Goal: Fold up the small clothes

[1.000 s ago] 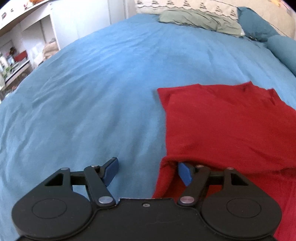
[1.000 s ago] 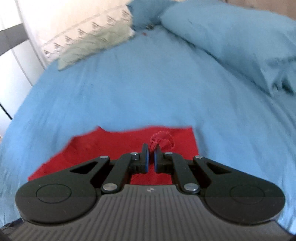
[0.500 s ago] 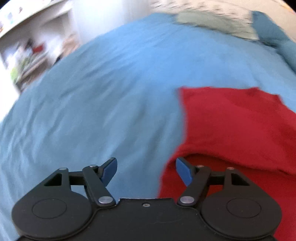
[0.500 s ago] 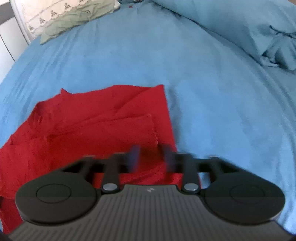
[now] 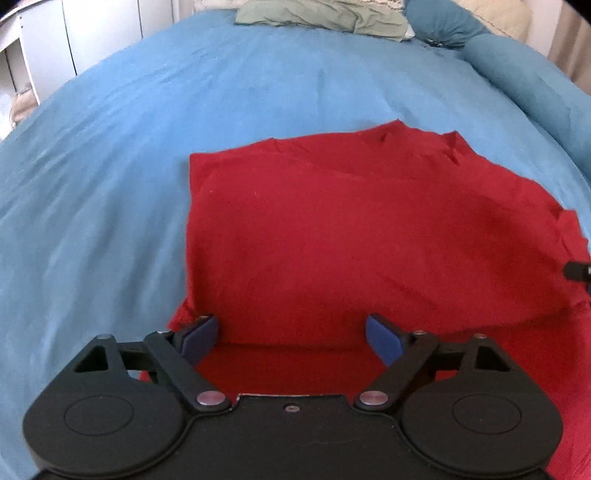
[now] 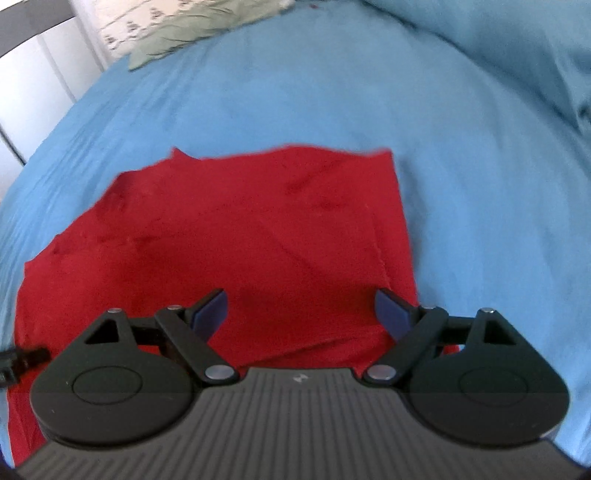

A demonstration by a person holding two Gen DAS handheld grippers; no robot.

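Observation:
A red garment lies folded over on the blue bedspread. It also shows in the right wrist view. My left gripper is open and empty, over the garment's near left part, with a folded edge just ahead of the fingers. My right gripper is open and empty, over the garment's near right part. A bit of the right gripper shows at the right edge of the left wrist view, and a bit of the left gripper at the left edge of the right wrist view.
A grey-green cloth and patterned pillows lie at the head of the bed. Blue pillows run along the right side. White cupboards stand beyond the bed's left edge. Blue bedspread surrounds the garment.
My right gripper let go of the red fabric and opened wide. My left gripper moved right, over the garment, and stayed open. The upper layer now lies flat on the lower one.

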